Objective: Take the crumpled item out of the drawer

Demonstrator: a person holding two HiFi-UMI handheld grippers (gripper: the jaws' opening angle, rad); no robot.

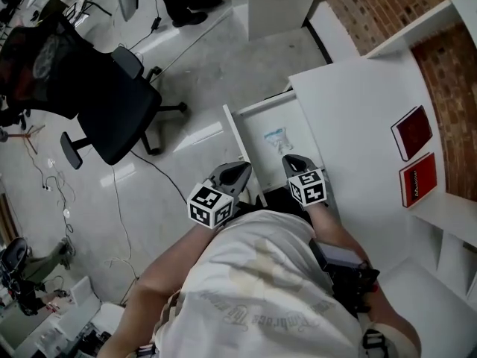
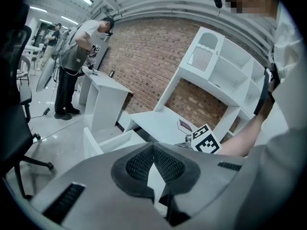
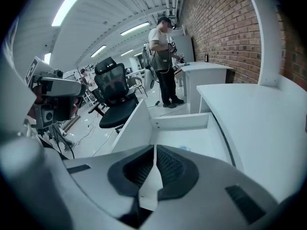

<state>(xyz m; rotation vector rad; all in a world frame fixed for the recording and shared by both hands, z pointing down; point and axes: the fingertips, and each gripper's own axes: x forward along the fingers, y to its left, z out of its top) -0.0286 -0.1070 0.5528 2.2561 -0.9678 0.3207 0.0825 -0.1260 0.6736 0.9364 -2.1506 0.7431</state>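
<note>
**In the open drawer (image 1: 232, 129): crumpled item (image 1: 274, 136) not yet taken**

Over its near end we hold the left gripper (image 1: 242, 170) and right gripper (image 1: 292, 160), both sets of jaws closed on nothing, apparently staged before reaching in. The crumpled item lies alone mid-floor, just ahead of them: small, pale bluish-white, like wadded thin film. The drawer stands pulled out of the white bench (image 1: 358, 118).

Drawer (image 1: 237, 136) stands open at the left side of desk (image 1: 358, 110). Crumpled item (image 1: 275, 136) lies in drawer, approx mid-floor. Right gripper (image 1: 293, 160) is over drawer's near end, just near of item. Left gripper (image 1: 242, 170) is at drawer's left wall. Far booklet (image 1: 411, 132) & near booklet (image 1: 418, 179) lie on desk's right edge, side by side. Office chair (image 1: 112, 103) stands on floor, well left of drawer.
</note>
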